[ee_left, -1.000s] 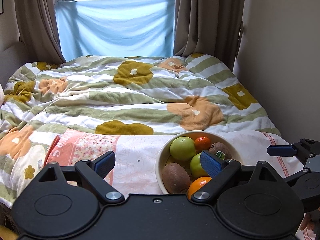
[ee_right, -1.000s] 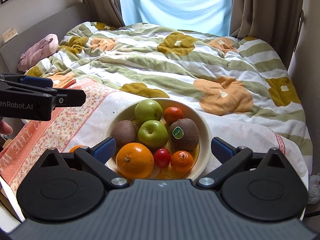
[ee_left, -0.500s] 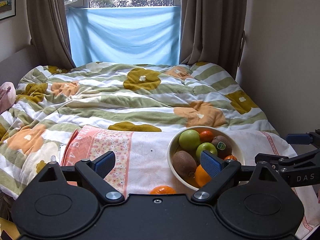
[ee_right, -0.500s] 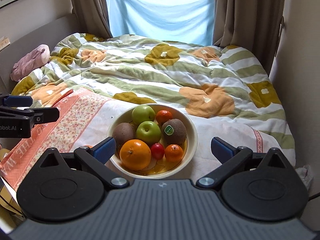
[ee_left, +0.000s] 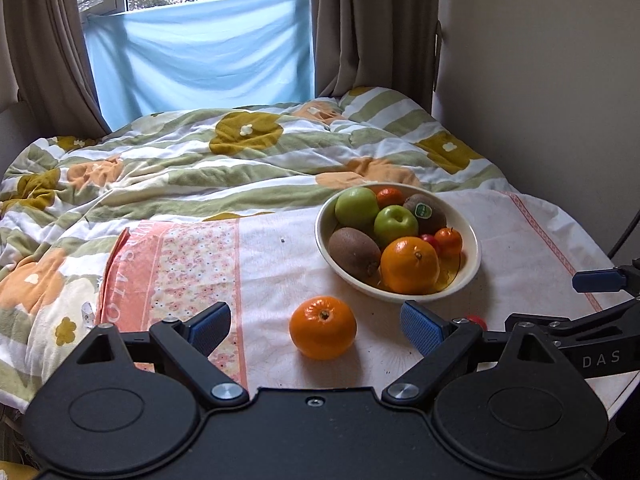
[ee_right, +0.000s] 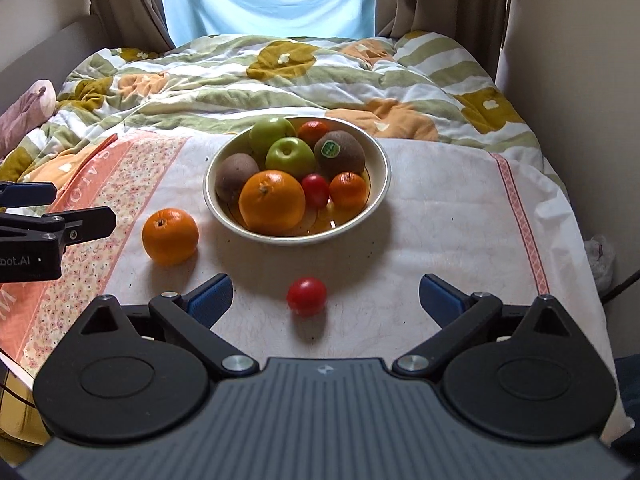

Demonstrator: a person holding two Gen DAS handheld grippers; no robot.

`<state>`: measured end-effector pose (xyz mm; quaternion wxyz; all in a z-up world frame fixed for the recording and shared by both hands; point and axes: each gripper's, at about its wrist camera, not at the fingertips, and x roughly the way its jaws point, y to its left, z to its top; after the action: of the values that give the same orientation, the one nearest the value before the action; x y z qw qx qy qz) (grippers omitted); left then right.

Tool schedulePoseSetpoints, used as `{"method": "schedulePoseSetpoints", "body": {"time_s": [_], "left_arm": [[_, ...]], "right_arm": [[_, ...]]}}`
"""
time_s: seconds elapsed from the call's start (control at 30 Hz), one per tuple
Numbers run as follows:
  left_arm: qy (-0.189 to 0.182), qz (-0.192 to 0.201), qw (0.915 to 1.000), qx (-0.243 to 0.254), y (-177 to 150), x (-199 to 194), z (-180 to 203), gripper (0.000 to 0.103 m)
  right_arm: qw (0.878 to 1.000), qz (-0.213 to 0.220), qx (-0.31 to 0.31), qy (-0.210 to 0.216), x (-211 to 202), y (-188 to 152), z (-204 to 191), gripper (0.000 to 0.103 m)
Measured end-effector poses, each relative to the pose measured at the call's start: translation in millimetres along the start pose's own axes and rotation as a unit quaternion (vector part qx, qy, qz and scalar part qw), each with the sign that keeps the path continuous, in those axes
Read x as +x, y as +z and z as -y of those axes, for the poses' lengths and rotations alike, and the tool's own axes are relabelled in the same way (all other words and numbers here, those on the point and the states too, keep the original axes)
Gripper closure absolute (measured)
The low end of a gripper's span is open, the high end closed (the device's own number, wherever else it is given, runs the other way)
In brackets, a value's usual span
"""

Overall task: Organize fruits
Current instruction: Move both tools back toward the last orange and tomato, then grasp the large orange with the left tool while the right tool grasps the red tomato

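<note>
Both the left gripper and the right gripper gape, released. An orange and a tomato lie on the cloth near its front edge, before the bowl.

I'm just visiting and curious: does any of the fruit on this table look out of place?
Yes. An orange and a small red fruit lie loose on the cloth in front of the bowl, while the other fruits are piled inside it. Nothing looks spilled or damaged.

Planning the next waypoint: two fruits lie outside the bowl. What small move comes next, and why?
Probably ease the left hand-held gripper forward and down around the loose orange: its jaws are open, empty, and already frame it. The bowl sits just beyond.
</note>
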<state>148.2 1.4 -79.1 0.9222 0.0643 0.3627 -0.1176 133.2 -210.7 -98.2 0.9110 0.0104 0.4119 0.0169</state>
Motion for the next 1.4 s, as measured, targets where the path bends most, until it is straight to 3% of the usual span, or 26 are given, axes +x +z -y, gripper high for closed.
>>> {"method": "schedulePoseSetpoints", "body": {"time_s": [0.33, 0.6, 0.73, 0.77, 1.0, 1.17, 1.4], "left_arm": [[-0.008, -0.023, 0.9993, 0.027, -17.5, 61.2, 1.4, 0.012], [-0.007, -0.044, 0.9976, 0.052, -23.0, 95.6, 5.9, 0.027], [-0.013, -0.046, 0.9975, 0.053, -23.8, 101.1, 6.5, 0.029], [-0.015, -0.048, 0.9973, 0.053, -24.0, 102.5, 6.5, 0.037], [-0.020, -0.048, 0.9974, 0.048, -24.5, 102.5, 4.8, 0.038], [-0.019, -0.050, 0.9975, 0.047, -29.1, 96.2, 4.5, 0.038], [-0.015, -0.053, 0.9978, 0.036, -39.0, 83.4, 2.1, 0.038]], "right_arm": [[1.000, -0.015, 0.024, -0.004, 45.8, -28.1, -5.3, 0.000], [1.000, -0.016, 0.025, -0.003, 58.8, -31.6, -8.2, 0.004], [0.999, -0.019, 0.029, 0.001, 63.3, -31.6, -7.0, 0.012], [0.999, -0.020, 0.030, 0.002, 63.9, -31.8, -7.4, 0.015], [1.000, -0.017, 0.025, 0.004, 64.9, -31.7, -10.2, 0.018], [1.000, -0.017, 0.023, 0.003, 68.1, -31.3, -9.4, 0.028], [1.000, -0.011, 0.009, 0.006, 74.3, -27.6, -10.6, 0.032]]}}
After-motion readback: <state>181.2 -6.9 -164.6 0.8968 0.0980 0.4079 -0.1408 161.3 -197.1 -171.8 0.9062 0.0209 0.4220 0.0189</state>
